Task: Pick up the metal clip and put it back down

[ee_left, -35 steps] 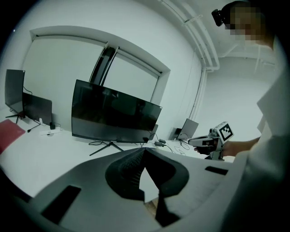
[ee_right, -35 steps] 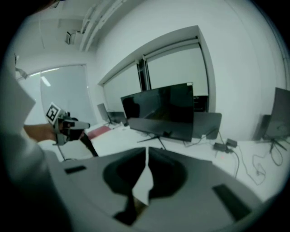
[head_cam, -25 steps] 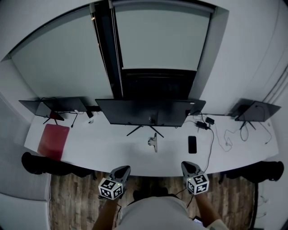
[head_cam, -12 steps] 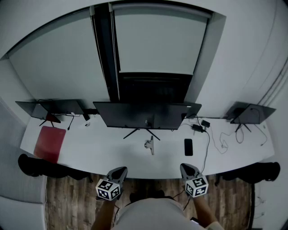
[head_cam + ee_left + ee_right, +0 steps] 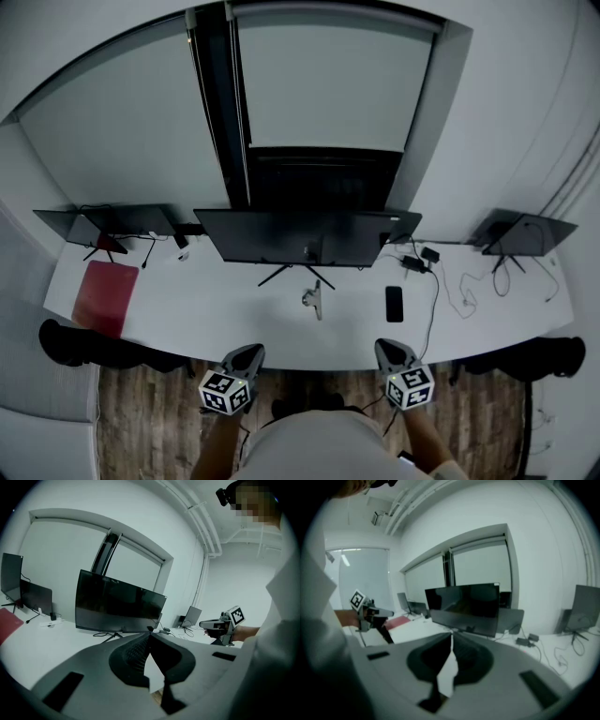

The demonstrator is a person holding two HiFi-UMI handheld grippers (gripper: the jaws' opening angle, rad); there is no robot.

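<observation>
Both grippers hover at the near edge of the desk (image 5: 216, 317), tipped slightly down. My left gripper (image 5: 251, 351) and right gripper (image 5: 386, 345) are each fully closed on nothing. The metal clip (image 5: 315, 300) lies on the desk ahead, between them, below the monitor (image 5: 300, 236). Grippers and clip sit as they did half a second ago.

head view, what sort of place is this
Probably an office or lab workroom: a long white desk holds a large monitor, a smaller screen on a stand at its left end, and trailing cables.
</observation>
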